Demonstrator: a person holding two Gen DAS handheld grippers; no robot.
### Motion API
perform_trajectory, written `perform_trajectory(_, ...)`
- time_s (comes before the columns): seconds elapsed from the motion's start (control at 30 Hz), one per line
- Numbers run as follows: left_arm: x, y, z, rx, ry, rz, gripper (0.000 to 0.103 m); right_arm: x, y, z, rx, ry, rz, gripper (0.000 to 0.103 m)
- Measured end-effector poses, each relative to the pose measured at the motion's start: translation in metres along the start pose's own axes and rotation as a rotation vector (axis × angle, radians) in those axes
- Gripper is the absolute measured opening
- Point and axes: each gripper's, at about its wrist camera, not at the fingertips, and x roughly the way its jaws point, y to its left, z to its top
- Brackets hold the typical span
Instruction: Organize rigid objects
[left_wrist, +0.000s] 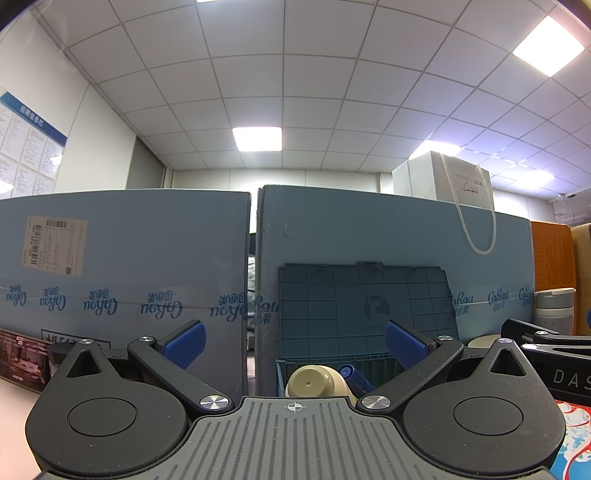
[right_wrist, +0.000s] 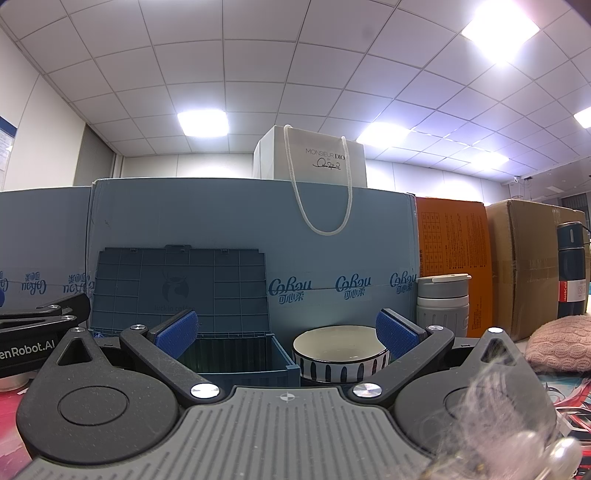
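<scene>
A blue plastic storage box stands with its lid raised against the cardboard behind. In the left wrist view the box holds a beige capped bottle and a blue pen. A striped ceramic bowl sits just right of the box, touching or nearly touching it. My left gripper is open in front of the box, nothing between its pads. My right gripper is open too, spanning the box's right corner and the bowl. The bowl's rim peeks past the left gripper's finger.
Tall blue cardboard cartons wall off the back, with a white gift bag on top. A grey lidded cup, orange box, brown carton, dark bottle and pink knitted item stand right. The table mat is patterned.
</scene>
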Motion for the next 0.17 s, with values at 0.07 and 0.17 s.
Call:
perform_trajectory(0.07, -0.0002, -0.0006, 0.0003, 0.001, -0.001, -0.001, 0.103, 0.0000, 0.0000, 0.0000, 0.000, 0.000, 0.000, 0.103)
perform_trajectory(0.17, -0.0001, -0.0006, 0.0003, 0.001, 0.001, 0.000, 0.103, -0.0002, 0.0000, -0.0001, 0.000, 0.000, 0.000, 0.103)
